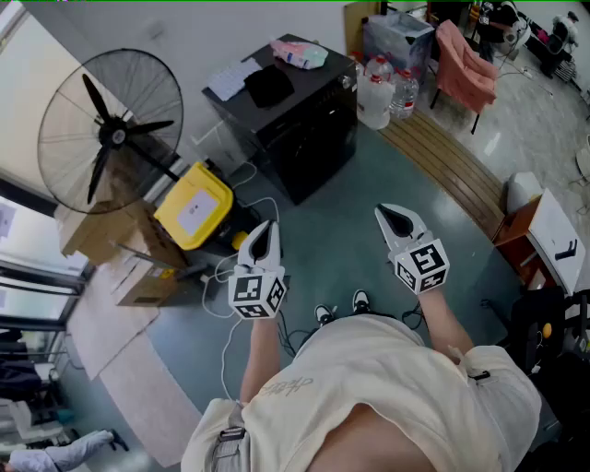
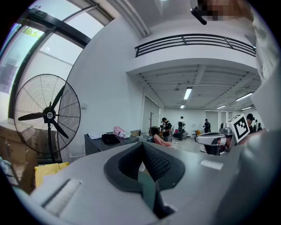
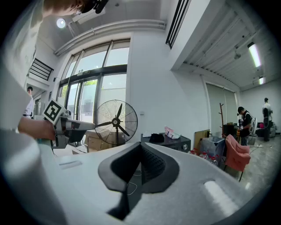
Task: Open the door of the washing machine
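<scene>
2 closed, empty grippers held out over a grey-green floor (image 1: 341, 235), with the black washing machine (image 1: 309, 138) standing well ahead of them.

On the far left a big pedestal fan (image 1: 111, 134) stands by tall windows (image 3: 92, 92), with cardboard boxes (image 1: 97, 235) and a yellow container (image 1: 194, 205) at its foot and white cables (image 1: 226, 277) trailing over the floor. The left gripper (image 1: 267, 228) has its jaws pressed together with nothing between them. Beyond it, against the white wall (image 1: 212, 28), sits the washing machine, well apart from both grippers. A dark cloth (image 1: 269, 88), papers (image 1: 230, 78) and a pink packet (image 1: 300, 53) lie on its top. I cannot make out its door from here. The right gripper (image 1: 392, 214) is likewise pressed together and empty. Further right come water bottles (image 1: 387, 88), a pink chair (image 1: 466, 69) and a strip of wooden flooring (image 1: 452, 166).
</scene>
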A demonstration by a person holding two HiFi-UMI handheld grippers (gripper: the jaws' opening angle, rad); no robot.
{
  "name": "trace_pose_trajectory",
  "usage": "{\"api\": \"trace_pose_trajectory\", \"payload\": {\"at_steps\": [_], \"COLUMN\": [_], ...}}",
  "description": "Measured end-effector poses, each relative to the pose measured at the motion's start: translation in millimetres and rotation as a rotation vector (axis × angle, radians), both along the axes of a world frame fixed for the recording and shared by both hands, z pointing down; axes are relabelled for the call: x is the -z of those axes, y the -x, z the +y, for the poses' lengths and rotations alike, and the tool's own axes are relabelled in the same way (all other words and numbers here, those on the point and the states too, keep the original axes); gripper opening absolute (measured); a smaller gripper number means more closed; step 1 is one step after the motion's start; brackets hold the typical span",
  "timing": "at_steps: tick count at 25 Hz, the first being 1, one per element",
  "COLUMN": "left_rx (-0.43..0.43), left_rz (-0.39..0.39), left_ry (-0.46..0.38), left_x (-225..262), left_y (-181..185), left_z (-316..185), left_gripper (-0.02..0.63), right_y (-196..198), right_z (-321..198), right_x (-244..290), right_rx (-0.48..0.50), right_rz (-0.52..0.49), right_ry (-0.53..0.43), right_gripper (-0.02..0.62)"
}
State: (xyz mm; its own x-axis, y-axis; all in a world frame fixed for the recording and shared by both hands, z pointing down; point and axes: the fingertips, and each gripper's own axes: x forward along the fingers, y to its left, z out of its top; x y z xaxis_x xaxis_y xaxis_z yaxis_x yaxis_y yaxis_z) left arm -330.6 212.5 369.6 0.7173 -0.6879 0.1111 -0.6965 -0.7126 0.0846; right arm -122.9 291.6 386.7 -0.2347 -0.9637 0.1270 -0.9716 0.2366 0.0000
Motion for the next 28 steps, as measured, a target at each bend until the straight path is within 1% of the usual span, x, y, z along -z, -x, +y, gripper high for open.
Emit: {"api": "trace_pose_trajectory", "payload": {"at_steps": [4, 7, 12, 17, 18, 19, 20, 28], "left_rx": [0.007, 0.009, 0.004, 0.015, 0.017, 0.021, 0.024, 0.057], "left_rz": [0.004, 0.006, -0.005, 0.000, 0.001, 0.003, 0.003, 0.001], "left_ry": [0.014, 0.013, 0.026, 0.024, 0.027, 0.031, 0.036, 0.056], "left_x": [-0.7, -0.1, -6.3, -3.9, -4.8, -6.1, -7.6, -15.5], "left_y": [1.9, 0.7, -1.2, 3.6, 5.1, 6.9, 8.9, 32.7], "left_z": [-0.9, -0.6, 2.8, 4.4, 4.9, 5.9, 7.1, 8.8], "left_gripper": [0.017, 0.017, 0.017, 0.017, 0.017, 0.017, 0.017, 0.017], "right_y": [-0.9, -3.5, -5.0, -5.6, -4.0, -1.9, -0.1, 5.6], "right_z": [-0.7, -3.0, -1.0, -2.0, -3.0, -3.8, -4.4, -8.2], "right_x": [6.7, 11.8, -1.4, 1.9, 2.1, 1.7, 1.2, -1.6], "right_rx": [-0.004, -0.026, -0.050, -0.055, -0.046, -0.035, -0.026, -0.036], "right_rz": [-0.013, -0.014, -0.021, -0.017, -0.022, -0.028, -0.034, -0.031], "right_ry": [-0.019, -0.040, -0.018, -0.025, -0.021, -0.015, -0.010, 0.000], "right_gripper": [0.002, 0.002, 0.002, 0.002, 0.028, 0.143, 0.190, 0.187]}}
